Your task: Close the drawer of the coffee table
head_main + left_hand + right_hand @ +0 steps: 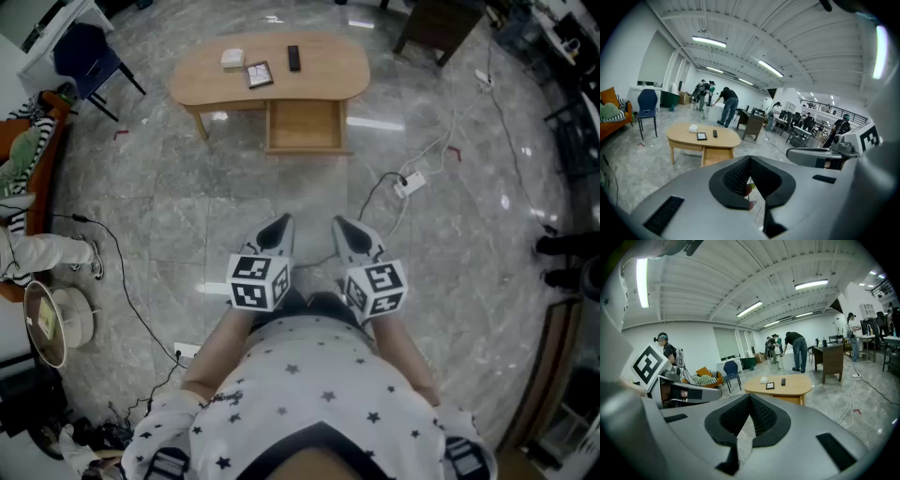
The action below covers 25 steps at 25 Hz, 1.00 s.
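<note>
the drawer (303,125) is sitting pulled out under the surface (328,70) at the frame's top centre, nothing closed yet, while the left claw (279,225) and right claw (341,226), both pressed together and empty, are hovering well short of it.

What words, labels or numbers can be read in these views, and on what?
No readable text anywhere.
Cubes on left gripper and right gripper: square black-and-white patterns, no letters.
Flat framed item on coffee table: too small to read.
</note>
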Tool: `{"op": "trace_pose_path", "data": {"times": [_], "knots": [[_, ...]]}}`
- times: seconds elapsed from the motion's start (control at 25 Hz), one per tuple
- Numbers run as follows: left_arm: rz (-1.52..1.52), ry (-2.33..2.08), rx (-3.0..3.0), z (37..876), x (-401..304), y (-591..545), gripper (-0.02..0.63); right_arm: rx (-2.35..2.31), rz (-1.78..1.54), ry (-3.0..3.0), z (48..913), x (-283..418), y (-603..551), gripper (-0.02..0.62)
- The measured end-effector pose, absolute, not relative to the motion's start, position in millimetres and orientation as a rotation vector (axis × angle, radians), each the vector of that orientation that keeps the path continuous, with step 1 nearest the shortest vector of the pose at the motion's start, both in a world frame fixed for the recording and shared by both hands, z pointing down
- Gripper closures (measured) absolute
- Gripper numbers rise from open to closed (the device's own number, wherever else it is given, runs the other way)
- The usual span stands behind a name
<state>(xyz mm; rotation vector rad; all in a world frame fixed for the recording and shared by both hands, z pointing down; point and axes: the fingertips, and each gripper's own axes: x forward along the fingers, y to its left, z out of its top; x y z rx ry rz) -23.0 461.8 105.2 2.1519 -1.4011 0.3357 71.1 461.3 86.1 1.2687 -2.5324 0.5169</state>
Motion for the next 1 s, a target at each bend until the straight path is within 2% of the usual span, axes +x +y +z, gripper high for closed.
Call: {"op": "trace_pose_path", "data": {"times": [0.36,1.0], "knots": [[0.333,-1.415,2.174,100,-2,512,0.598,1.284,0.443,-2.543,75,93,514,0.588],[0.303,-1.424,2.198,89,20,536,0.598,1.272,0.454,-2.554,76,114,543,0.588]]}}
